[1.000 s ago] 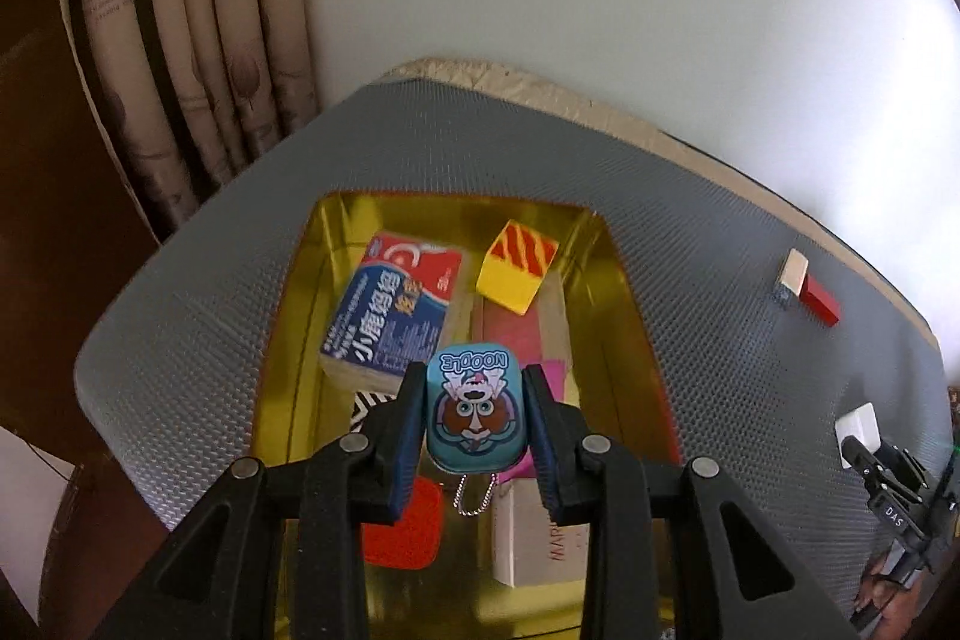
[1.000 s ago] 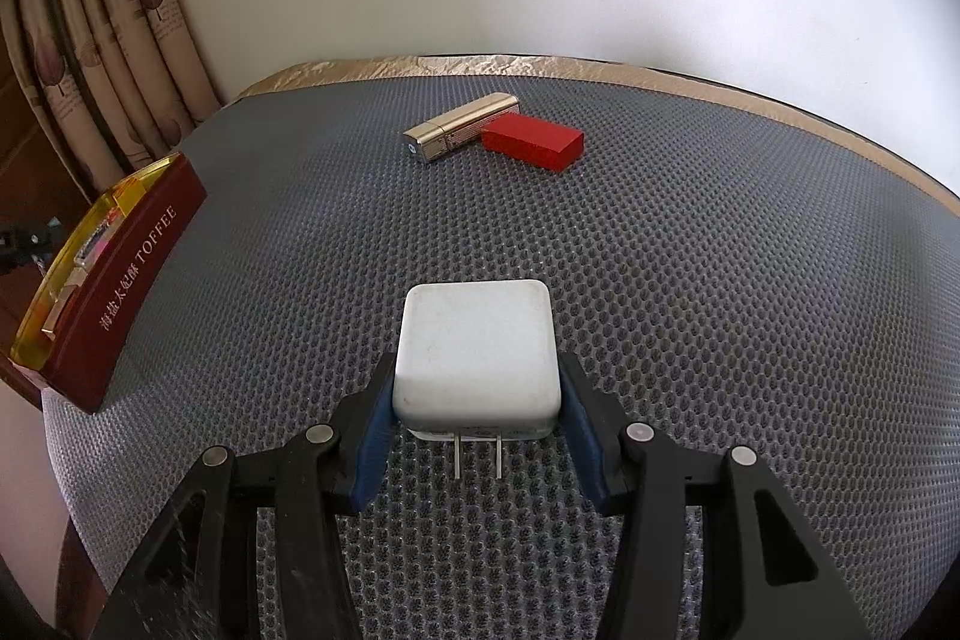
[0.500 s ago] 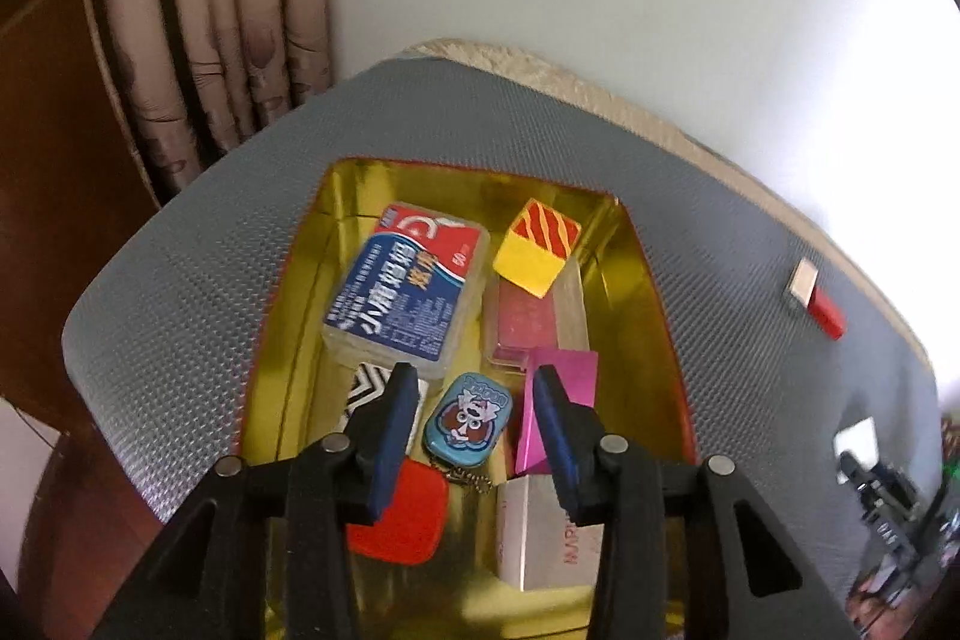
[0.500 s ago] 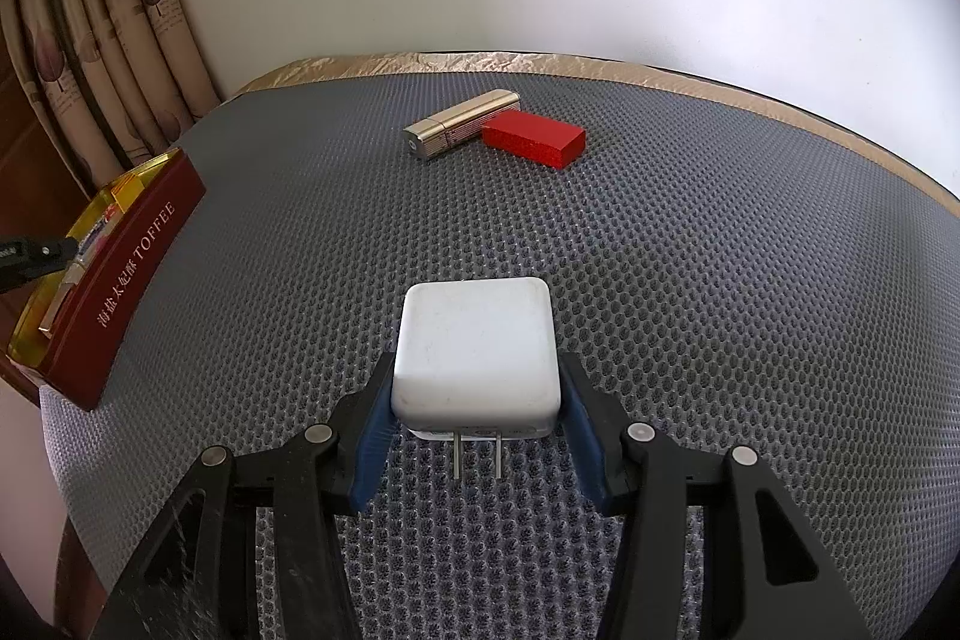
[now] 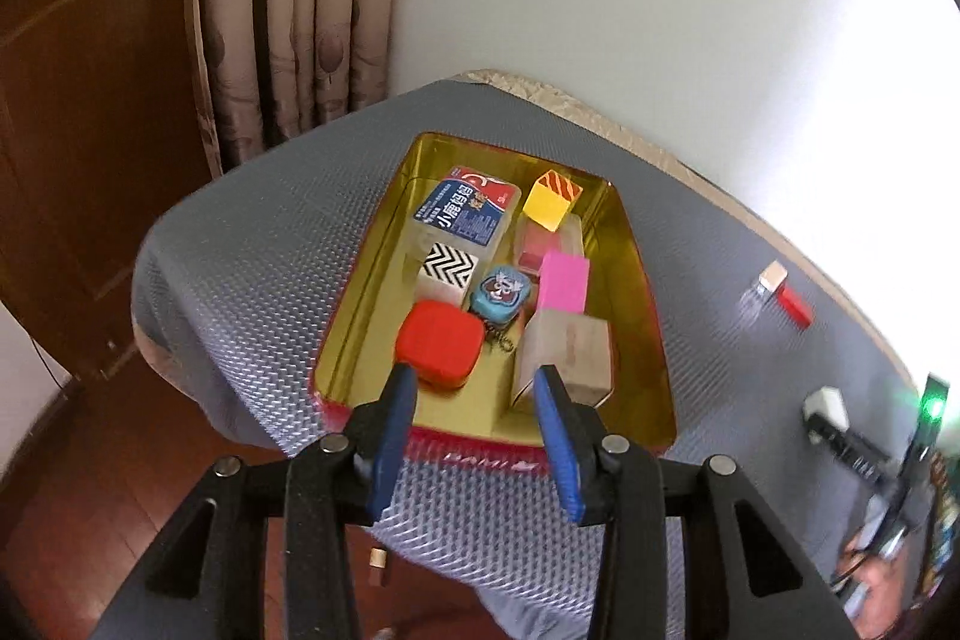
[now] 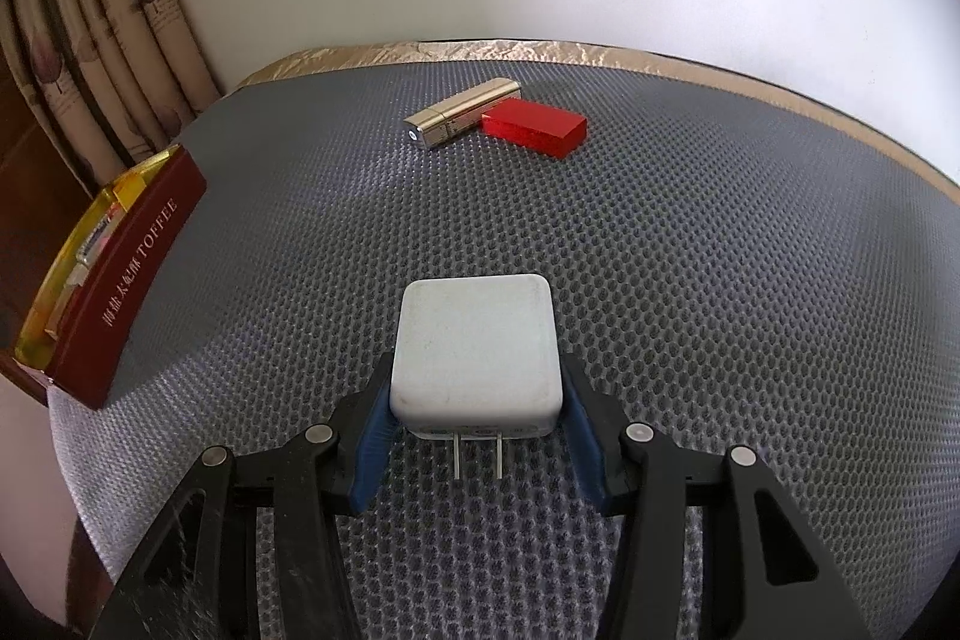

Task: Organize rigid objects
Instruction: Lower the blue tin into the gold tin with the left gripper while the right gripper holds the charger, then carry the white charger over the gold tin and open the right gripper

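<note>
In the left wrist view a gold tin (image 5: 645,292) lies on the grey mat and holds several small objects, among them the blue cartoon tin (image 5: 501,291), a red case (image 5: 441,343) and a pink block (image 5: 563,281). My left gripper (image 5: 477,388) is open and empty, raised above the tin's near edge. In the right wrist view my right gripper (image 6: 477,388) is shut on a white plug charger (image 6: 477,349), its prongs pointing toward the camera. A gold lighter (image 6: 459,119) and a red block (image 6: 534,134) lie on the mat beyond.
The tin (image 6: 129,274) sits at the mat's left edge in the right wrist view, with "TOFFEE" on its side. Curtains (image 5: 288,10) and a white wall stand behind the table. The gold lighter (image 5: 765,280), red block (image 5: 795,307) and right gripper (image 5: 840,436) show at the right.
My left gripper opened and let go of the blue cartoon tin, which now lies in the gold tin. The left gripper then pulled back and up. The right gripper stayed still.
</note>
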`<state>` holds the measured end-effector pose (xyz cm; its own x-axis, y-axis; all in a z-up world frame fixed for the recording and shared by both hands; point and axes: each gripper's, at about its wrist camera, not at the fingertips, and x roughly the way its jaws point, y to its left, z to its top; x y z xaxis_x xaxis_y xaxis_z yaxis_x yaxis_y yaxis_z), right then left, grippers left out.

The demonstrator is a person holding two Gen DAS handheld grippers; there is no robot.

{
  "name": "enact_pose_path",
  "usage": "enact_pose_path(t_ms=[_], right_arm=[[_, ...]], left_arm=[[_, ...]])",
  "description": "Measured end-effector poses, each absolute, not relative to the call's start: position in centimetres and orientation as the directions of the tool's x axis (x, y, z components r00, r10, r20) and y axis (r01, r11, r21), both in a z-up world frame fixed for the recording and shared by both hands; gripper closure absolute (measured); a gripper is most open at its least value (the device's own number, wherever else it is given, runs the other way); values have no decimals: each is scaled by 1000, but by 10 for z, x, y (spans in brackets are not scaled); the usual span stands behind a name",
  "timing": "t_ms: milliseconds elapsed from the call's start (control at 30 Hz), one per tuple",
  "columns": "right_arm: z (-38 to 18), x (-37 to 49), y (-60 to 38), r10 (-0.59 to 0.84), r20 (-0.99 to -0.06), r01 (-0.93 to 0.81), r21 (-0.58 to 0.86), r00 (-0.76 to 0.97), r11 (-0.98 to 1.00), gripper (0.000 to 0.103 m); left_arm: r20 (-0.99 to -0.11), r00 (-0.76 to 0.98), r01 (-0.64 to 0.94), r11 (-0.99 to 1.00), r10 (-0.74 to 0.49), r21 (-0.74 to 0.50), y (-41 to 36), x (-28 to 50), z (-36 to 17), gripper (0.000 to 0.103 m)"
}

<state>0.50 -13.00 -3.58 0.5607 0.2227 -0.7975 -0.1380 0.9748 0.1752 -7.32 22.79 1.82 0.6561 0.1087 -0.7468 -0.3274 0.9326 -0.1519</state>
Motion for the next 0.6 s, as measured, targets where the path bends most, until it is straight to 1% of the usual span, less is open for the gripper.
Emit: enact_pose_path(t_ms=[133, 267, 367, 433, 600], right_arm=[[-32, 3, -133, 260, -801, -118, 233, 539, 965, 55], [-14, -2, -121, 307, -788, -138, 277, 534, 951, 56], [10, -2, -91, 368, -764, -212, 301, 530, 930, 56], [23, 1, -70, 410, -750, -255, 322, 520, 912, 56], [51, 16, 2, 536, -713, -380, 390, 453, 839, 56]], left_arm=[[-718, 678, -299, 951, 157, -74, 214, -78, 23, 62], [-709, 683, -301, 952, 174, -56, 214, -80, 23, 62], [-727, 665, -315, 947, 170, -67, 220, -76, 19, 62], [-745, 650, -331, 939, 153, -96, 227, -75, 15, 62], [-757, 639, -356, 925, 135, -135, 235, -76, 11, 62]])
